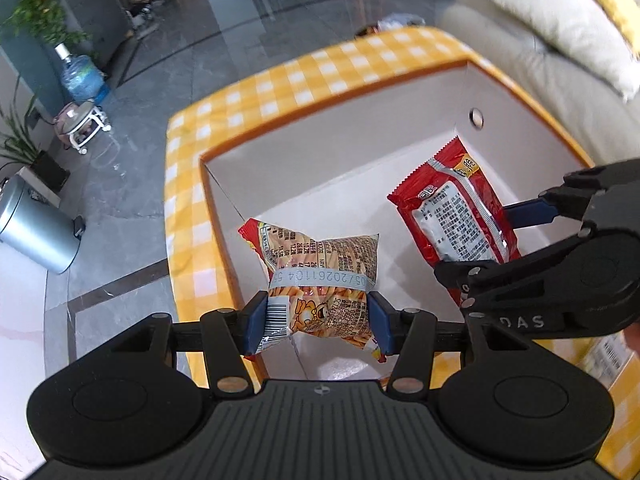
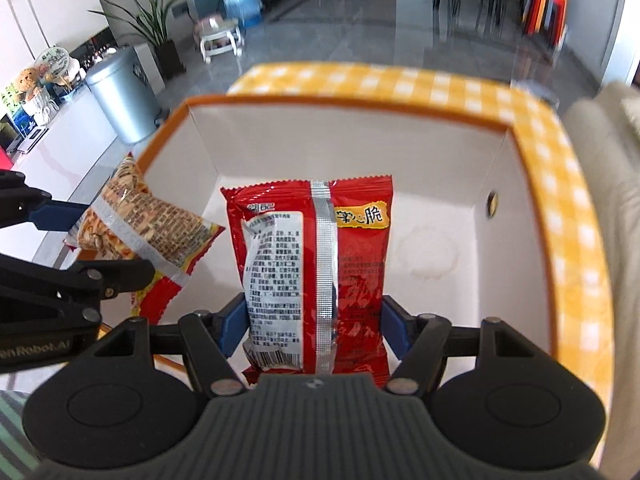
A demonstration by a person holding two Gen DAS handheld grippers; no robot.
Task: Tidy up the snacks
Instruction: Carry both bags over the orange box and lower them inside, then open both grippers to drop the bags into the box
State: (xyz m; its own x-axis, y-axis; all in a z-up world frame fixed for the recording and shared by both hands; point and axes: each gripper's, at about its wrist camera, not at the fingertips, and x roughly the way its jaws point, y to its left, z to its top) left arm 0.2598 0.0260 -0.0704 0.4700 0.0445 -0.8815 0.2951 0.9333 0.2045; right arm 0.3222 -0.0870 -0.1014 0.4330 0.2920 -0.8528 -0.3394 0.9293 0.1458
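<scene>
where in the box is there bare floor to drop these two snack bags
The box floor is bare throughout. The widest patch lies right of the red bag, out to the wall with the round hole. It is crowded at the left wall, where the fries bag in the left tool and the right tool sit close together.

The box (image 2: 544, 208) stands open at the top, its white floor bare toward the far wall and the right, so there is room to come down there. Its orange-edged walls hem every side. The left gripper (image 1: 316, 320) and right gripper (image 2: 312, 320), each clamping a snack packet, crowd the near side close together.
</scene>
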